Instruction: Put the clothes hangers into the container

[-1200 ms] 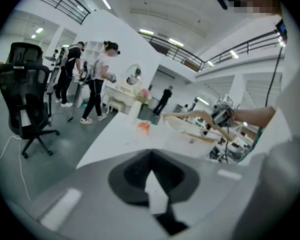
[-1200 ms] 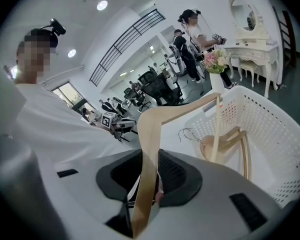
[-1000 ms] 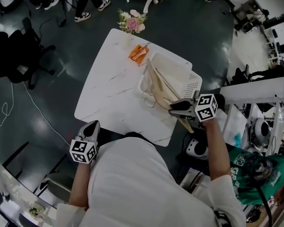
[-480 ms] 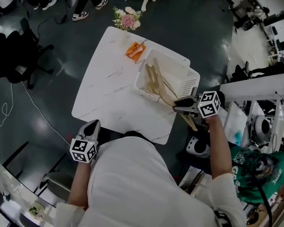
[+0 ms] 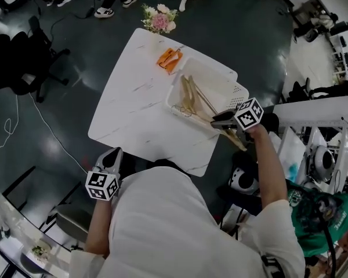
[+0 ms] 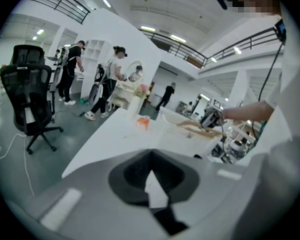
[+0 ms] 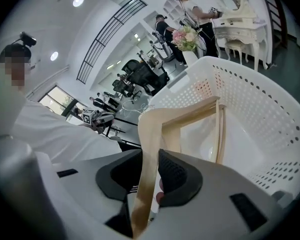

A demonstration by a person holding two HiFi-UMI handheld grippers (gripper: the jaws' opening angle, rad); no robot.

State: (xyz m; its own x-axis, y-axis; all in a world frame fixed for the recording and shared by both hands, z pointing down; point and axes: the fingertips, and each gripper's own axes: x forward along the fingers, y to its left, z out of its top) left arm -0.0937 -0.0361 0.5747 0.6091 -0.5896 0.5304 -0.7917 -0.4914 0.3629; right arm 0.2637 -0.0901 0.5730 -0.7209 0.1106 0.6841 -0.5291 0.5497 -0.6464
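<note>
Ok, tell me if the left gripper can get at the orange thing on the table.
Probably yes: the left gripper holds nothing, and only bare table lies between it and the orange thing near the far edge, though that is a long stretch.

On the table's (image 5: 133, 112) right side, clothes hangers (image 5: 195, 101) lie in the container (image 5: 237, 101).

Left hand-held gripper (image 5: 112, 153) jaws together; right hand-held gripper (image 5: 216, 120) clamps hanger (image 7: 150, 131), arm outstretched.

Bright, even light falls from ceiling lamps (image 7: 78, 0) at eleven o'clock; the white surface (image 5: 133, 97) glares mildly. Both gripper views bow toward dark rims; the wooden hanger (image 7: 150, 144) blurs near the lens.
</note>
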